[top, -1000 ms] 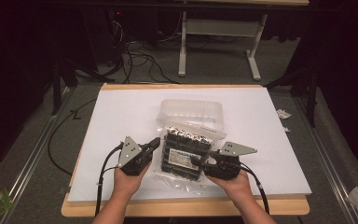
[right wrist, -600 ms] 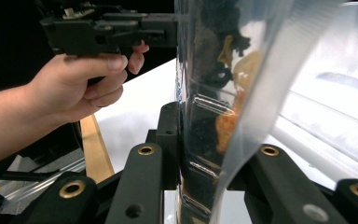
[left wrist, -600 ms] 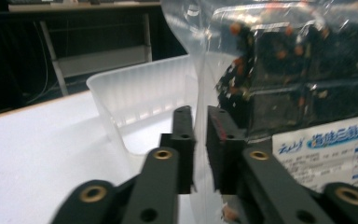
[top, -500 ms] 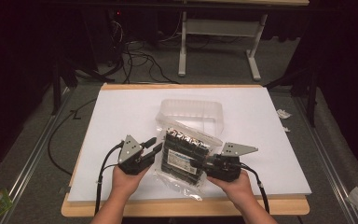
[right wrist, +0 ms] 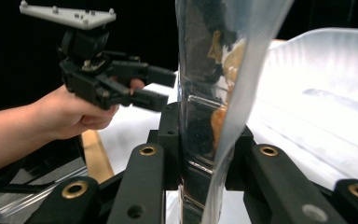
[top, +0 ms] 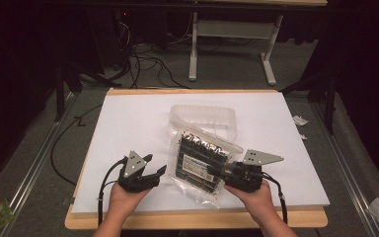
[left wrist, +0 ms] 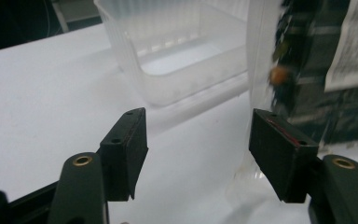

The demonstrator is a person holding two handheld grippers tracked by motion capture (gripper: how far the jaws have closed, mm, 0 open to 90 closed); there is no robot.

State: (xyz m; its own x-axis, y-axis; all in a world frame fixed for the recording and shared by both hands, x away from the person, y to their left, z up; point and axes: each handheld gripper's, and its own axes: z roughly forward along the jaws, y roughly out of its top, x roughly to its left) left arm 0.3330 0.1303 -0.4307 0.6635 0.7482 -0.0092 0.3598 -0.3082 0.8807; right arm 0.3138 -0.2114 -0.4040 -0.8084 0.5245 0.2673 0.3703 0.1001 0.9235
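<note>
Right gripper (top: 225, 175) alone pinches the clear snack bag (top: 201, 160), left gripper (top: 154, 170) just opened empty: bag may sag, slip.

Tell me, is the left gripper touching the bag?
Apart. In the left gripper view the left gripper stands open with bare table between its pads, its jaws having just opened; the bag hangs beyond them. The right gripper pinches it instead.
</note>
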